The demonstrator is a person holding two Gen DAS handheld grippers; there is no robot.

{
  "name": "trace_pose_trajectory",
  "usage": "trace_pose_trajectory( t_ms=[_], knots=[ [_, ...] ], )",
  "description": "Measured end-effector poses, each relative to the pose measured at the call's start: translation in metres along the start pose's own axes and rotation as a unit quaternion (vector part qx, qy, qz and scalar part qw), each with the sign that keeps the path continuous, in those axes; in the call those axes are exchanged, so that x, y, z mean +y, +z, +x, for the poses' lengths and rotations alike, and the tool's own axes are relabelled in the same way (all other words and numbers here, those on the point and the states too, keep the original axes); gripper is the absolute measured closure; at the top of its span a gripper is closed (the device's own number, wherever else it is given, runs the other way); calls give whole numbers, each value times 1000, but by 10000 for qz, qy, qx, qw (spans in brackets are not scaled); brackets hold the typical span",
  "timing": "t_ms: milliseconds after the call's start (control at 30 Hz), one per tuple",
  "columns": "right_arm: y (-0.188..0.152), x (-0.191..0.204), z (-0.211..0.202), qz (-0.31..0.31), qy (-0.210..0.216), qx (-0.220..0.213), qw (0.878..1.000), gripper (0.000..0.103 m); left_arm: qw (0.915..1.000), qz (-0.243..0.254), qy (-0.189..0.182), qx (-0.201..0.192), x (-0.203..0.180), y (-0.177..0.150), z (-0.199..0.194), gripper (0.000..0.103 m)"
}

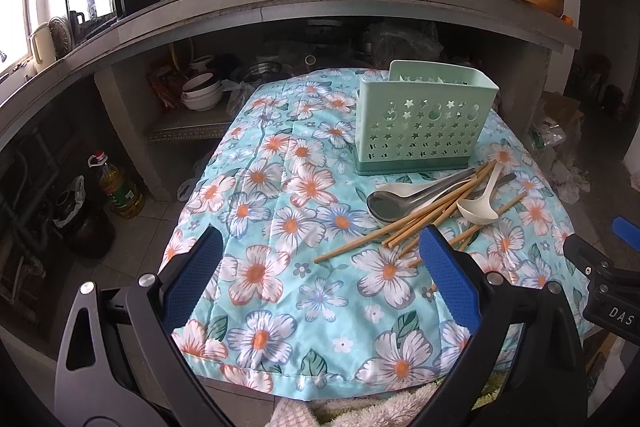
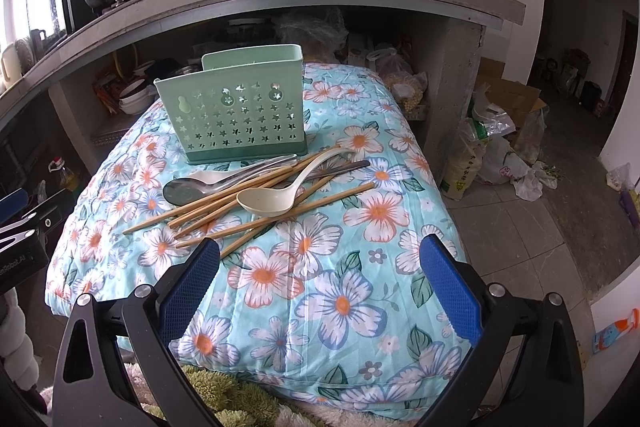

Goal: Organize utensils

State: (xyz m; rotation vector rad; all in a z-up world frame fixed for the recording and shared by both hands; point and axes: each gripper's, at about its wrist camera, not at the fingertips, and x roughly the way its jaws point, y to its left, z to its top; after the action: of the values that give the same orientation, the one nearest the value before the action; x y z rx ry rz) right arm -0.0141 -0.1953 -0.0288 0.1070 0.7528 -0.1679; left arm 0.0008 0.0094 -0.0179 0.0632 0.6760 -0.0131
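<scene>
Both the left gripper (image 1: pixel 320 275) and right gripper (image 2: pixel 320 283) hover with jaws spread wide and empty. The tangled chopsticks (image 2: pixel 256 203), white ladle (image 2: pixel 276 197) and metal spoon (image 2: pixel 224 185) lie just near of the green utensil caddy (image 2: pixel 236 111). The ladle on top is best lifted first, since the crossed sticks could scatter on the soft floral quilt (image 2: pixel 340 291).

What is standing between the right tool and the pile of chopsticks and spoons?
Nothing visible. The right tool is open above bare flowered cloth, and the chopsticks and white spoon lie just ahead, slightly to its left. The green holder stands behind the pile, not in front.
</scene>
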Motion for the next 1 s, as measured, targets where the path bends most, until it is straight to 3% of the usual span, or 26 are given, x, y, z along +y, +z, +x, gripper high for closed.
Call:
trace_pose_trajectory(
  t_ms=[1000],
  knots=[
    [-2, 4, 0, -1, 5, 13, 10000, 5, 9999, -8, 35, 105, 2, 1, 0, 8]
  ],
)
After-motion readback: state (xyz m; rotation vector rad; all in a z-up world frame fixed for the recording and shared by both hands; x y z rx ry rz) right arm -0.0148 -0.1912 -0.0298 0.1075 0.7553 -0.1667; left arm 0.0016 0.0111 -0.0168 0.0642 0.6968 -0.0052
